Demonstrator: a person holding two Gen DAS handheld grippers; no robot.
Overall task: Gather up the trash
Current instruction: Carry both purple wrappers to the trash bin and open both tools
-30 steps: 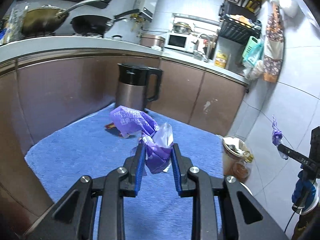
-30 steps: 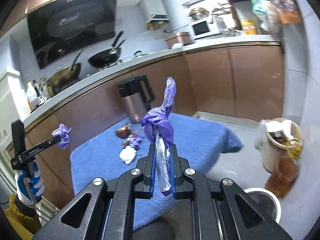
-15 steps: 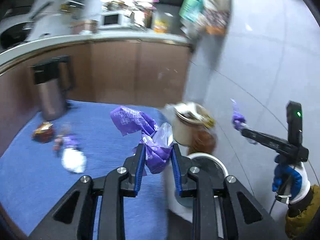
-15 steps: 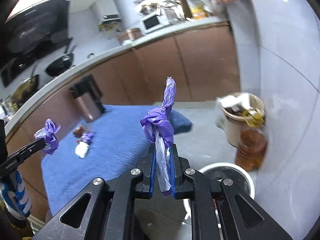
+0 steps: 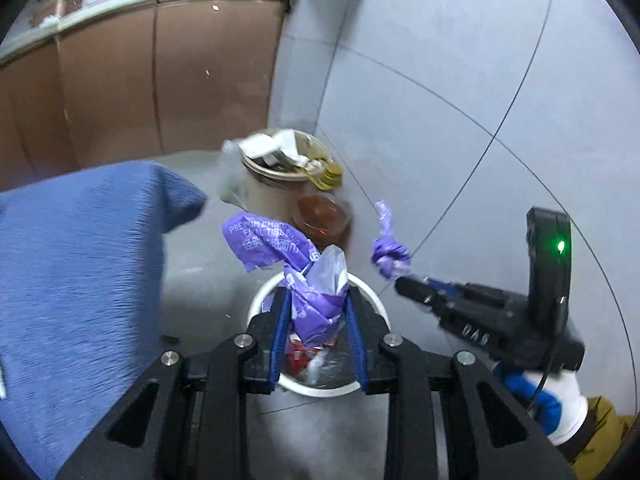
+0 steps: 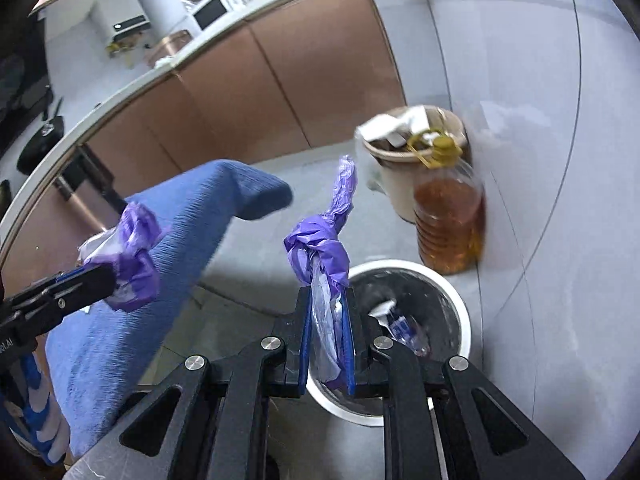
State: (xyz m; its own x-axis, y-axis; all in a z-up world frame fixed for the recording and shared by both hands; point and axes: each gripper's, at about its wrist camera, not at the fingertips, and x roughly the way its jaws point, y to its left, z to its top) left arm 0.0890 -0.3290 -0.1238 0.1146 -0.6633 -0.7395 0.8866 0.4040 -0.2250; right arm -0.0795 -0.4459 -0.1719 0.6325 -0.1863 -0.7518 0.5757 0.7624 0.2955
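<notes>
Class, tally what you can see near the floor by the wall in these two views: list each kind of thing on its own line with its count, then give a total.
Purple plastic wrappers held in a gripper: 2
White-rimmed trash bins: 1
Tan bins full of rubbish: 1
Bottles of amber oil: 1
Blue cloths: 1
Total: 6

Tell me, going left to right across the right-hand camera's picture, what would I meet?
The other gripper's purple wrapper → blue cloth → twisted purple wrapper pinched in this gripper → white bin → oil bottle.
</notes>
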